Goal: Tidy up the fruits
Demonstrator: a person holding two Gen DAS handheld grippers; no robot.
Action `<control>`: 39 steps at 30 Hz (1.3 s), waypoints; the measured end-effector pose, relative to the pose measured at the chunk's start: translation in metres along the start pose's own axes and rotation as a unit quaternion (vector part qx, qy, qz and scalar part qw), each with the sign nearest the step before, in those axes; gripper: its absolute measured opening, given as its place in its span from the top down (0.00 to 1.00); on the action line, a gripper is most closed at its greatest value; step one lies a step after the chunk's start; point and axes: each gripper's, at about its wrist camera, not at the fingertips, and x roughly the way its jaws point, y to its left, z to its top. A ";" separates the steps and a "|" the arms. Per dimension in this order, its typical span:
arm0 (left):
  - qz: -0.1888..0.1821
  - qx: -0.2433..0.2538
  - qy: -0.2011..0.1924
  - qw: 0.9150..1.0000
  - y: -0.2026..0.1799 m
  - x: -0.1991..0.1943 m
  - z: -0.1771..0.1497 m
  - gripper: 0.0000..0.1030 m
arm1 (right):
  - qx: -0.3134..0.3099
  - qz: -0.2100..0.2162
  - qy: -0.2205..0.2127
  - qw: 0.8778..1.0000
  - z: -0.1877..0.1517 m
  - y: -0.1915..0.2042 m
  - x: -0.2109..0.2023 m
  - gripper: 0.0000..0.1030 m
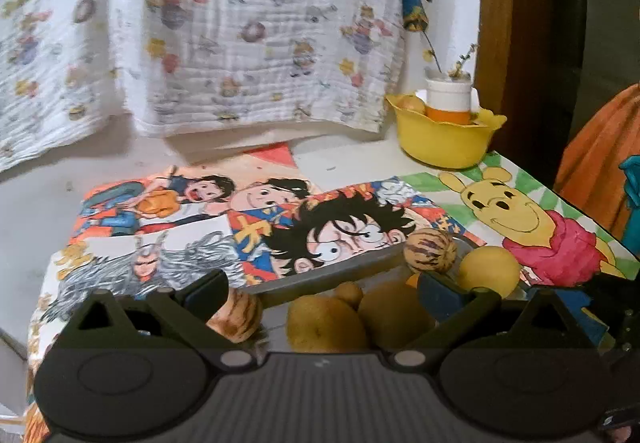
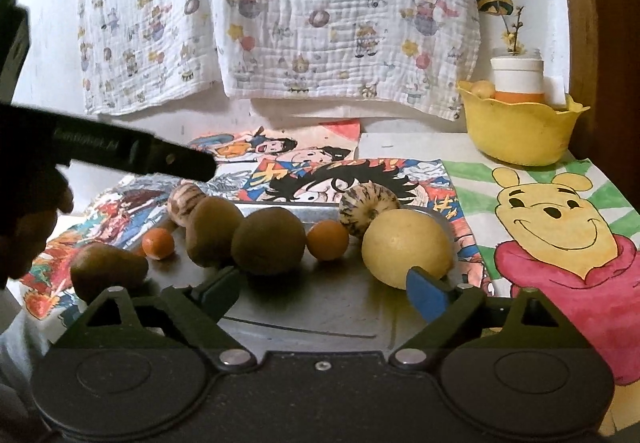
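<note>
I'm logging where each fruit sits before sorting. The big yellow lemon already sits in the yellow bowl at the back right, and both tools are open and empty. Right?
Not quite. The big yellow lemon lies on the metal tray beside the striped fruit, not in the yellow bowl; the right wrist view shows it. The left tool and right tool are indeed open and empty.

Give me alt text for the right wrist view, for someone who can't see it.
The open right gripper hovers low over a metal tray holding three kiwis, two small oranges, two striped melons and a lemon. Cartoon drawings lie under and beside the tray; a yellow bowl stands at back right.
</note>
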 end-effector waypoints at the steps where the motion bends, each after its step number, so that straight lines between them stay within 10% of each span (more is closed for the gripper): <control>1: 0.005 -0.001 -0.004 1.000 0.000 -0.004 -0.003 0.01 | 0.003 0.000 -0.001 1.000 0.000 0.000 -0.002 0.10; 39: 0.084 -0.096 -0.038 0.991 0.015 -0.088 -0.108 0.01 | 0.010 -0.019 -0.041 0.999 -0.017 0.032 -0.055 0.01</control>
